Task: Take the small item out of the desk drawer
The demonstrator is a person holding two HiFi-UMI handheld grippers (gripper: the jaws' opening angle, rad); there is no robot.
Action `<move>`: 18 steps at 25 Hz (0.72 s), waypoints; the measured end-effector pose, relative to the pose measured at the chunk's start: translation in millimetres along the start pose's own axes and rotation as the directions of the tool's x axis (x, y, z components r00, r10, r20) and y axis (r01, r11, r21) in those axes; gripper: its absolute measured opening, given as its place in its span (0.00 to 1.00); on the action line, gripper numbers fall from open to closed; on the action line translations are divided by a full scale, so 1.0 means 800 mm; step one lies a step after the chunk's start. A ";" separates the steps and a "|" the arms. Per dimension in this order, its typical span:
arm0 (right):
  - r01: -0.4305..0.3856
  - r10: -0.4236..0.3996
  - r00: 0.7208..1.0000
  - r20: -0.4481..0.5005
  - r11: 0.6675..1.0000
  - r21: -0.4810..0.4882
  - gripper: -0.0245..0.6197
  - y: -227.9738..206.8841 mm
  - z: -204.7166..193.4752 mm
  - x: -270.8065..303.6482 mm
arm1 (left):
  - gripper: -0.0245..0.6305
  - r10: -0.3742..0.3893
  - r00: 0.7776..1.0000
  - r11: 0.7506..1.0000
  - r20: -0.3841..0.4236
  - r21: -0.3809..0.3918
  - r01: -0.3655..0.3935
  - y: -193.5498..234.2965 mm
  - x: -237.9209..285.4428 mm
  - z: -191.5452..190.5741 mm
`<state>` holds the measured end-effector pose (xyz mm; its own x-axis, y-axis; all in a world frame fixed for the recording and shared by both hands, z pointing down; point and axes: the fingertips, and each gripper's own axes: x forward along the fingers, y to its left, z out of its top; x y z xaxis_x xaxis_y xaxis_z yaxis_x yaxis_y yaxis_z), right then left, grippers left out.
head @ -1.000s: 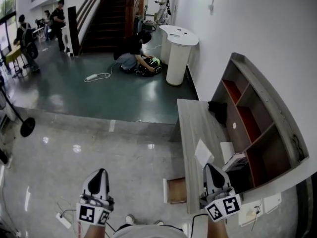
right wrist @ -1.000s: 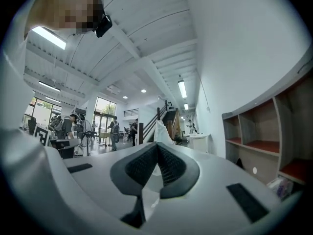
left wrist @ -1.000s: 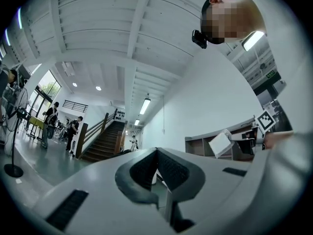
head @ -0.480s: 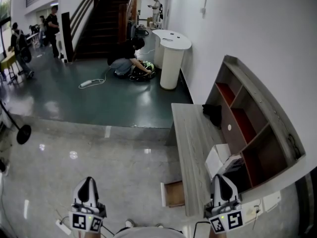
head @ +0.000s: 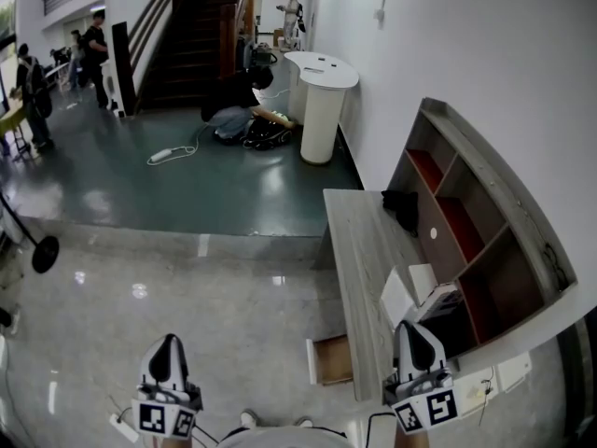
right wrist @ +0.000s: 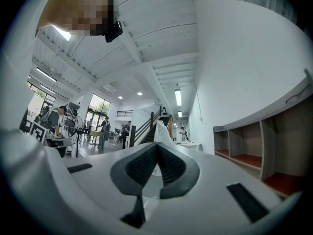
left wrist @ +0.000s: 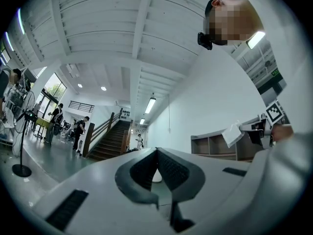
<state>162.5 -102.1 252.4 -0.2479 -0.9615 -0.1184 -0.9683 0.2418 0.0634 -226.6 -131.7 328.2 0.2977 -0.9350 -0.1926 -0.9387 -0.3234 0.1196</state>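
A grey desk (head: 362,241) runs along the right wall, and its drawer (head: 332,360) stands pulled open near me. My right gripper (head: 411,329) hovers over the desk's near end, shut on a small white flat item (head: 395,294). The white item (right wrist: 162,130) sticks up past the closed jaw tips (right wrist: 157,149) in the right gripper view. It also shows from the left gripper view as a white item (left wrist: 231,134) held aloft. My left gripper (head: 169,342) hangs over the floor left of the desk, with its jaws (left wrist: 157,153) shut on nothing.
An open shelf unit (head: 471,227) stands on the desk's wall side, with a black item (head: 405,207) and white boxes (head: 437,292) in front of it. A white round counter (head: 323,101), a crouching person (head: 241,112), a floor power strip (head: 161,155) and stairs (head: 201,26) lie beyond.
Both grippers sit lower in the head view than a second ago. The white item has stayed in the right gripper. The drawer has stayed open.
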 end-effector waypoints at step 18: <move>-0.008 0.008 1.000 -0.008 1.000 -0.017 0.07 0.028 -0.004 -0.004 | 0.06 -0.007 1.000 1.000 -0.003 -0.006 0.007 0.010 -0.020 -0.001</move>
<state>141.7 -93.6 257.1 -0.2556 -0.9605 -0.1104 -0.9655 0.2476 0.0809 -238.7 -119.1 332.9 0.3049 -0.9331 -0.1909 -0.9354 -0.3311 0.1245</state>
